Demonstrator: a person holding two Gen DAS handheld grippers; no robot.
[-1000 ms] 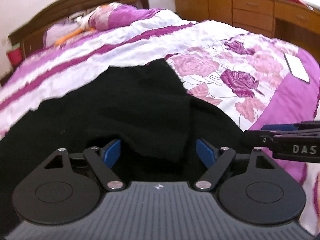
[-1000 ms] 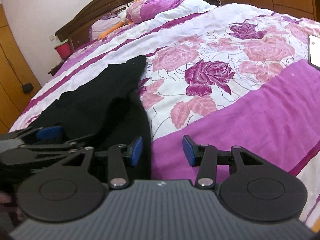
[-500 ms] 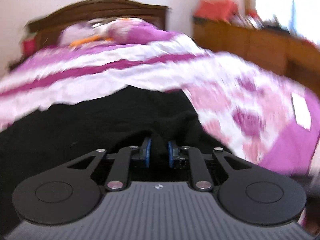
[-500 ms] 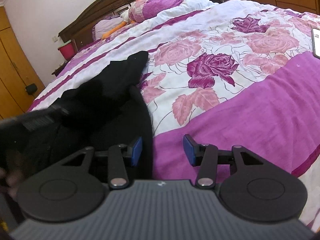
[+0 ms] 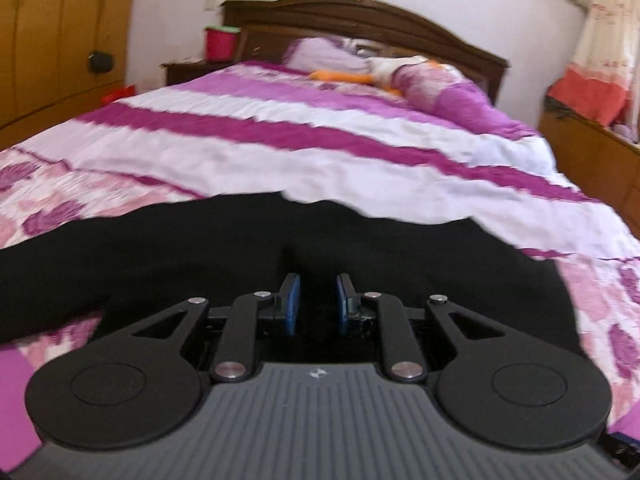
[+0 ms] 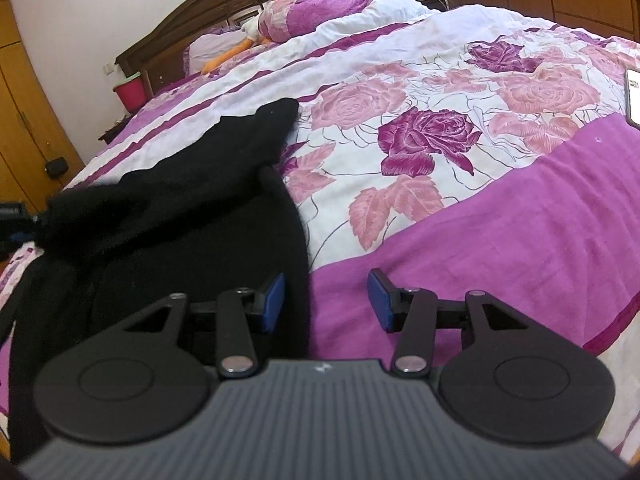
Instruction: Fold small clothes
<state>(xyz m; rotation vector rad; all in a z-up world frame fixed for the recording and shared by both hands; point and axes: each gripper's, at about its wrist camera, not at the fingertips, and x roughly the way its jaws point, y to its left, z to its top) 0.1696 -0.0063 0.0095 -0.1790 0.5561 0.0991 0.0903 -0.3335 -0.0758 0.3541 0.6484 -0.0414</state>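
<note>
In the left wrist view, the left gripper (image 5: 316, 300) has its jaws nearly clenched on a bunch of the black garment (image 5: 168, 248), which lies crumpled on the bed (image 5: 320, 152). In the right wrist view, the right gripper (image 6: 326, 300) is released over the garment's edge. No neat fold shows yet; most work remains. I see no container.

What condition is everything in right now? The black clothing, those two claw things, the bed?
Black garment: rumpled on the bed, partly lifted at its left end, not yet folded.
Left gripper: fingers close together, pinching the garment's fabric.
Right gripper: open, holding nothing, at the garment's right edge.
Bedspread: spread over the bed, lightly wrinkled.
White flat object: lying flat on the bedspread.
</note>
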